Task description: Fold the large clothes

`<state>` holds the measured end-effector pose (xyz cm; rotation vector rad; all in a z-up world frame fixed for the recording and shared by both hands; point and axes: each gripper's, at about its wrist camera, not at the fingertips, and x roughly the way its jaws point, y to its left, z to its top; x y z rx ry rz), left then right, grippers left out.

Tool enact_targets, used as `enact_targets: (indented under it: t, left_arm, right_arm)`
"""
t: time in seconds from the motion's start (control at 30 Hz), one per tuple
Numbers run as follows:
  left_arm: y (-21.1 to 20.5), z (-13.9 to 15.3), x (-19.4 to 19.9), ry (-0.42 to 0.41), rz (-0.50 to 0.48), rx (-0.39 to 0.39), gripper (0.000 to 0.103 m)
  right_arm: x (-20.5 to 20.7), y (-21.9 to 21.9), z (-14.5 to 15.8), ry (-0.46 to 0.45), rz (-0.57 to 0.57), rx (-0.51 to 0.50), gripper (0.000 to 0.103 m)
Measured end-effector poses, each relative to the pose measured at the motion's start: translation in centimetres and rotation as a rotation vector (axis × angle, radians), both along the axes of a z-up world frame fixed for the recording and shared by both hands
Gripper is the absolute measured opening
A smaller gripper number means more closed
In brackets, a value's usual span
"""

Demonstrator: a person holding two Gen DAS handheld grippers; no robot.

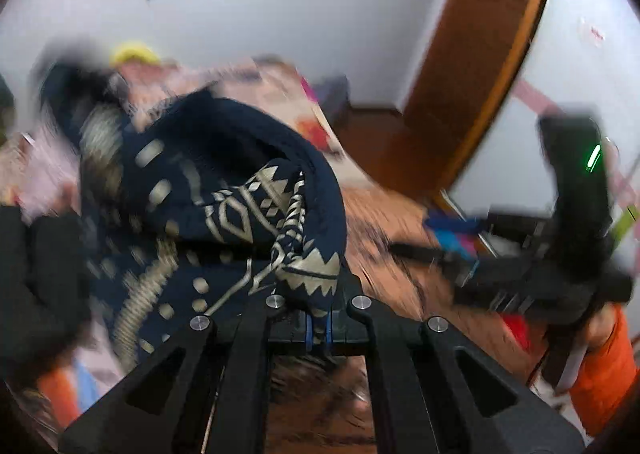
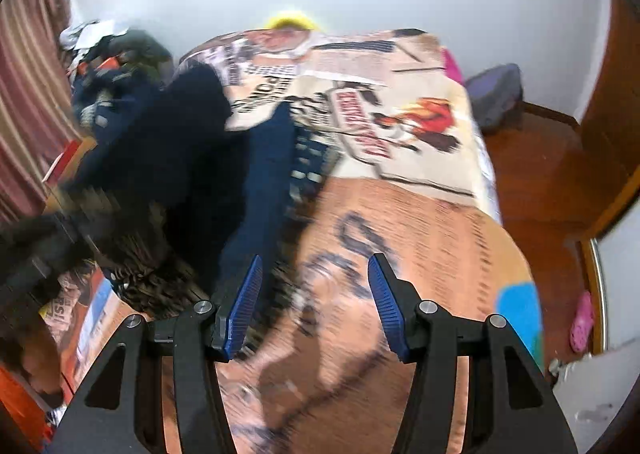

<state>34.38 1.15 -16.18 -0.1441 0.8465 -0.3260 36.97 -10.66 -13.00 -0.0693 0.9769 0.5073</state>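
A navy garment with a cream geometric pattern (image 1: pixel 224 205) hangs bunched in front of my left gripper (image 1: pixel 318 328), whose blue pads are shut on its edge. In the right wrist view the same dark garment (image 2: pixel 192 157) drapes over the left side of the bed, blurred by motion. My right gripper (image 2: pixel 316 302) is open and empty above the printed bedspread (image 2: pixel 400 125), to the right of the garment. The right gripper also shows in the left wrist view (image 1: pixel 560 254) at the right, held by a hand in an orange sleeve.
The bed fills the middle; its cover has comic-style prints. A pile of clothes (image 2: pixel 108 65) lies at the bed's far left by a striped curtain (image 2: pixel 28 93). A wooden door (image 1: pixel 480 53) and wood floor (image 2: pixel 540 173) are on the right. A pink slipper (image 2: pixel 582 320) lies on the floor.
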Motion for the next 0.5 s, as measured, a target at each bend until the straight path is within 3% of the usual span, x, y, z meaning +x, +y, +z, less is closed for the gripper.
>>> enact_targets:
  t: [0.17,0.3,0.43,0.5]
  left_arm:
    - [-0.2,-3.7,-0.4,0.135,-0.016,-0.05,0.002]
    - [0.3,-3.0,-1.4,0.117,0.004,-0.019,0.005]
    - [0.5,-1.0,-3.0,0.081,-0.014,0.009,0.03]
    - [0.9,0.2,-4.1,0.057,-0.008,0.02,0.036]
  right_arm:
    - [-0.8,-1.4,0.1,0.006,-0.007,0.016,0.051]
    - [-1.6,-0.9,0.7,0.004,0.012,0.04,0.051]
    - [-2.5,0.1,2.0,-0.022,0.04,0.066,0.051]
    - [-2.8,0.7,2.5,-0.036,0.055,0.077,0.051]
